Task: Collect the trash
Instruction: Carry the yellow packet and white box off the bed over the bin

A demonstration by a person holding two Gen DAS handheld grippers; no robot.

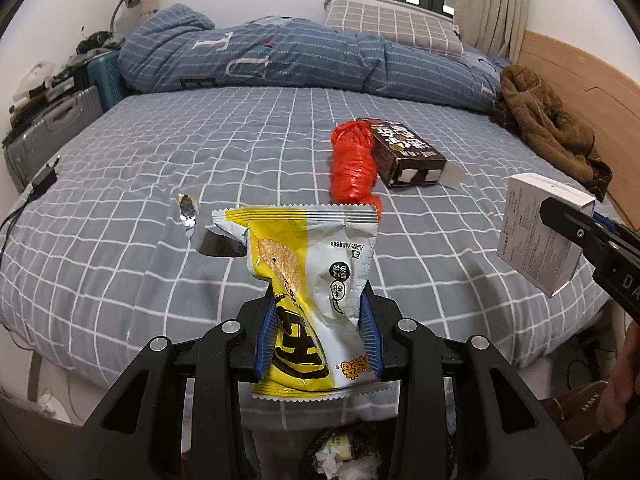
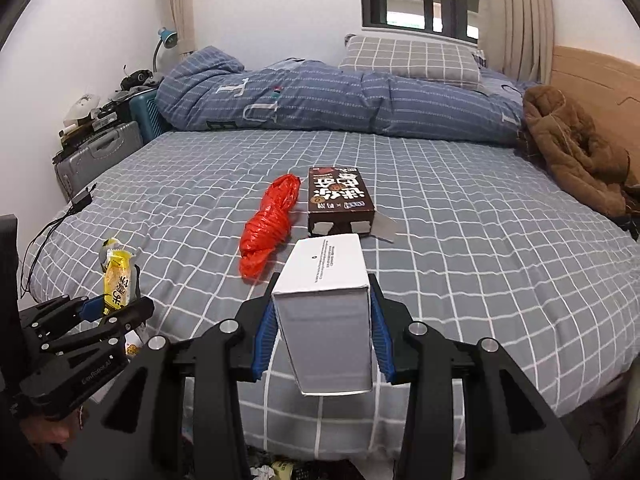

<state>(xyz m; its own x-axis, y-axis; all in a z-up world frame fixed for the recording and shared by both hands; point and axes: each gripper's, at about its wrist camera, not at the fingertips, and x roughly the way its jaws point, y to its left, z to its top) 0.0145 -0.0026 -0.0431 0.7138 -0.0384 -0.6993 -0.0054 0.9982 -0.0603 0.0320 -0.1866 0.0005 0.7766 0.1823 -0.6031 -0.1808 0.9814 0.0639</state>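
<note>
Above the near edge of the bed (image 1: 160, 200), the left gripper (image 1: 318, 336) clamps a yellow snack wrapper (image 1: 308, 280). Right gripper (image 2: 322, 336) clamps a white box (image 2: 326, 300).

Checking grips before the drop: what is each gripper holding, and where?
The left gripper clamps the yellow snack wrapper across its lower half. The right gripper clamps the white box by its two long sides.

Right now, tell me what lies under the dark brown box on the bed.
A grey flap-like piece pokes out beside the dark brown box, lying on the checked bedsheet. How far it reaches underneath is covered by the box.
</note>
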